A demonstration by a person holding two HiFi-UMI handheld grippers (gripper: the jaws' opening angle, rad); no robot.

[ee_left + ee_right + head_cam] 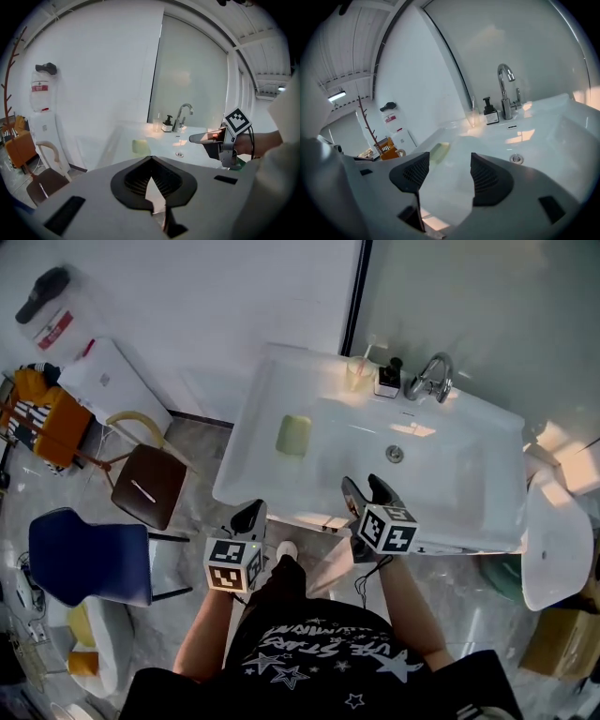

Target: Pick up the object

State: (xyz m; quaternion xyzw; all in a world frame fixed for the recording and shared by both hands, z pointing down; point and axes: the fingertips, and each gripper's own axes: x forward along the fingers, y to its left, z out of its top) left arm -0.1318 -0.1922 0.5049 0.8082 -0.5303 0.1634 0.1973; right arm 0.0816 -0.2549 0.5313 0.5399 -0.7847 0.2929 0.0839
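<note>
A black short-sleeved shirt printed with white stars and lettering is worn. Black-and-white marker cubes are fitted on the left claw and right claw.

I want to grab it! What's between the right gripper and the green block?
Just bare white sink between the right gripper and green block, seen in head view.

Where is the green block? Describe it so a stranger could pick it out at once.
Start at the wide white sink. The green block lies alone in its left part, away from the faucet. It is flat and pale green, while the cup and bottle stand upright.
</note>
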